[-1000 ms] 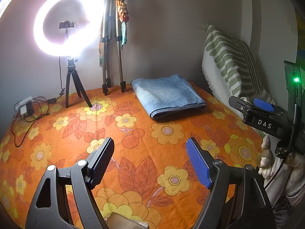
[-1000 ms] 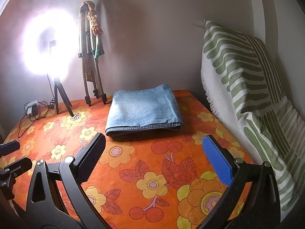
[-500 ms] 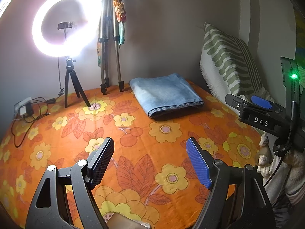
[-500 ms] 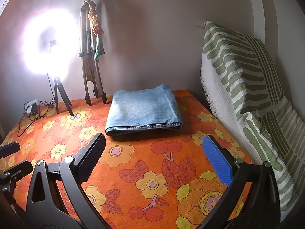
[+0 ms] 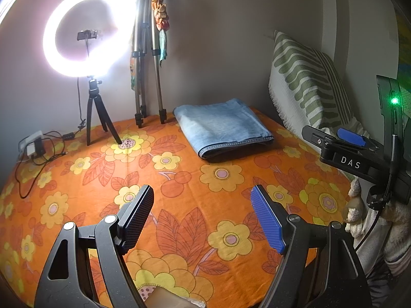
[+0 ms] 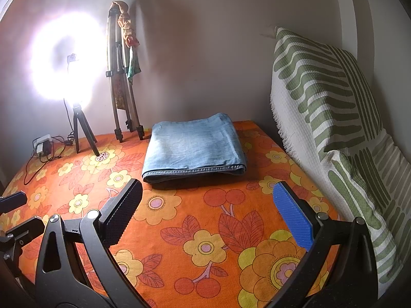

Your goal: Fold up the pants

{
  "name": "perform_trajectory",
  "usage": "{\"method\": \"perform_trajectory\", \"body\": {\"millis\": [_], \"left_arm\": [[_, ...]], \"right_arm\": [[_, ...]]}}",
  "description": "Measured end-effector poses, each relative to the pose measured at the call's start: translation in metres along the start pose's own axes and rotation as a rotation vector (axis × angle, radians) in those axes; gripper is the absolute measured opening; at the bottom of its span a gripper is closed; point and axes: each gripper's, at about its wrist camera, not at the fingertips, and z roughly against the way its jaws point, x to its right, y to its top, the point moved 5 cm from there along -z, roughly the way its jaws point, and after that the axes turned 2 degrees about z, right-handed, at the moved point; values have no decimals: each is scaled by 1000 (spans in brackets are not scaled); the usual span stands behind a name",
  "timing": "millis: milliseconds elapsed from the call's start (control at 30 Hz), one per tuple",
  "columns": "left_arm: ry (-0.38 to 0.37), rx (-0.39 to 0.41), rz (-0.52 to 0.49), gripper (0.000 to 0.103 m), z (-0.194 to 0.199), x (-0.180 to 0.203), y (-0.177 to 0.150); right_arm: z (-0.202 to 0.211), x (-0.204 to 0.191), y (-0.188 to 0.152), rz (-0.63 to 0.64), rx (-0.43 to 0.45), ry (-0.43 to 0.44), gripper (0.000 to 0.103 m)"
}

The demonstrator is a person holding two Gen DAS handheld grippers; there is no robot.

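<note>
Light blue denim pants (image 5: pixel 223 127) (image 6: pixel 194 147) lie folded into a neat rectangle at the far side of the orange flowered bedspread (image 5: pixel 179 179) (image 6: pixel 205 218), near the wall. My left gripper (image 5: pixel 203 213) hovers open over the cloth, well short of the pants, with nothing between its fingers. My right gripper (image 6: pixel 208 210) is also open and empty, just in front of the pants' near folded edge. In the left wrist view the right gripper's body (image 5: pixel 354 154) shows at the right edge.
A lit ring light on a small black tripod (image 5: pixel 87 33) (image 6: pixel 64 56) and a folded tripod (image 5: pixel 146 59) (image 6: pixel 120 77) stand at the back left. A charger with cables (image 5: pixel 36 146) lies at the far left. A green-striped pillow (image 6: pixel 328 107) (image 5: pixel 305 84) leans along the right.
The left wrist view has shifted very slightly, with the pants a touch further left in it. Both grippers stay open and the pants lie as before.
</note>
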Motion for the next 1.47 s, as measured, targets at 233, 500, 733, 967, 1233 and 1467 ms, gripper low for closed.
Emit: {"method": "perform_trajectory", "body": {"millis": [233, 500, 733, 967, 1233, 1467], "left_arm": [[1, 0, 0, 78, 1, 0, 0], [-1, -1, 1, 78, 0, -1, 0], [2, -1, 0, 78, 3, 0, -3], [4, -2, -3, 78, 3, -1, -2], [4, -1, -2, 78, 5, -1, -3], [3, -2, -13, 78, 5, -5, -4]], "right_arm": [[1, -3, -1, 5, -1, 1, 103], [1, -4, -1, 3, -1, -1, 103], [2, -5, -1, 2, -1, -2, 103], [2, -7, -2, 4, -2, -2, 103], [2, -7, -2, 5, -1, -2, 103], [3, -12, -2, 7, -3, 1, 103]]}}
